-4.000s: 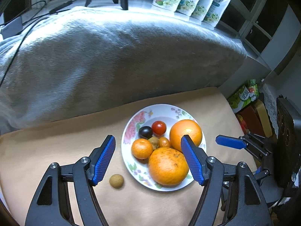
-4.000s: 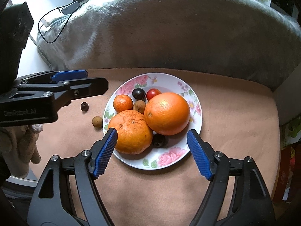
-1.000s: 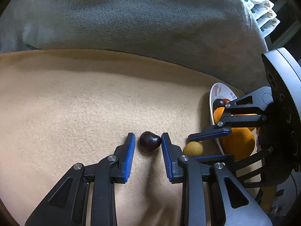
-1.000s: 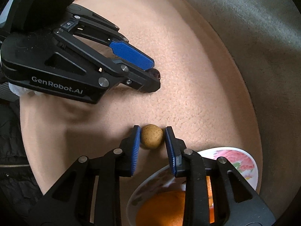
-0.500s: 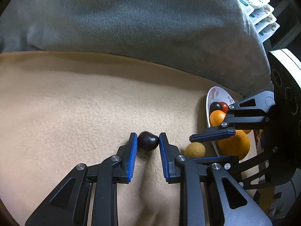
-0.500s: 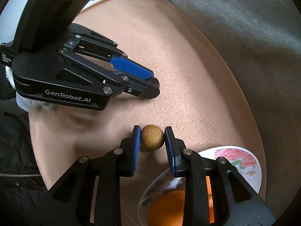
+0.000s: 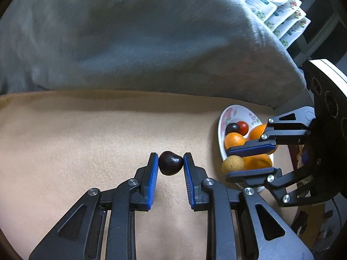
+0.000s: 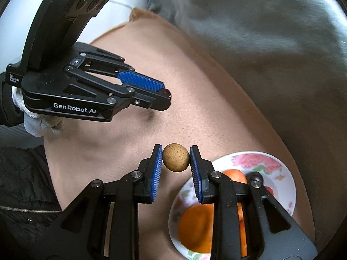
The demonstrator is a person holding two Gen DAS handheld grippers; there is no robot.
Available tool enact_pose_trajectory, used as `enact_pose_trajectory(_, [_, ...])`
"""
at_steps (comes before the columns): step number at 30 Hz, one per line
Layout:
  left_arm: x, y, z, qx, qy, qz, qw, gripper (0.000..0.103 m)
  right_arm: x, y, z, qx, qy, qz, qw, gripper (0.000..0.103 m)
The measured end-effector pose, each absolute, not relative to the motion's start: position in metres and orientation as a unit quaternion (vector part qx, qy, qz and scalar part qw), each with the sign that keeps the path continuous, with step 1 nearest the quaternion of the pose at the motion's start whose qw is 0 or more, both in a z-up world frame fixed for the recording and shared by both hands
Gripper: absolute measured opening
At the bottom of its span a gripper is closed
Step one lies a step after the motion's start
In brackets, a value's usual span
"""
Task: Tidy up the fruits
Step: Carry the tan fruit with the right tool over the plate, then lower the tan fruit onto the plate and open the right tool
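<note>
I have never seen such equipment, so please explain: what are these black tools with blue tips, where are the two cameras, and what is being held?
These are two hand-held grippers, not a robot; a person carries one in each hand. Each picture comes from a camera on one gripper, looking along its fingers. The left gripper is shut on a dark cherry-like fruit. The right gripper is shut on a small brown round fruit. Below lie a tan blanket and a flowered plate with oranges.
</note>
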State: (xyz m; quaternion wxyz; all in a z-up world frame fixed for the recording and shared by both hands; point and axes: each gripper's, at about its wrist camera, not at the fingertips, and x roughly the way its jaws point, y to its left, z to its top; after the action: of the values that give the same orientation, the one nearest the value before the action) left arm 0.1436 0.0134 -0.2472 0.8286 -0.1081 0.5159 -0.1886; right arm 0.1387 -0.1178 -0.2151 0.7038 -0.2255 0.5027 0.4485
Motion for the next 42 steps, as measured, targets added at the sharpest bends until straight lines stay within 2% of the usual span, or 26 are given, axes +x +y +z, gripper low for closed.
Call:
enact_pose_trajectory(19, [0.152, -0.050, -0.208, -0.071, 0.500, -0.244, 0.827, 0.022, 0.144, -0.204, -0.191, -0.155, 0.492, 0.378, 0.769, 0.027])
enact_pose_trajectory(42, [0.156, -0.118, -0.204, -0.036, 0.499, -0.274, 0.821, 0.022, 0.180, -0.259, -0.198, -0.104, 0.503, 0.333, 0.791, 0.027])
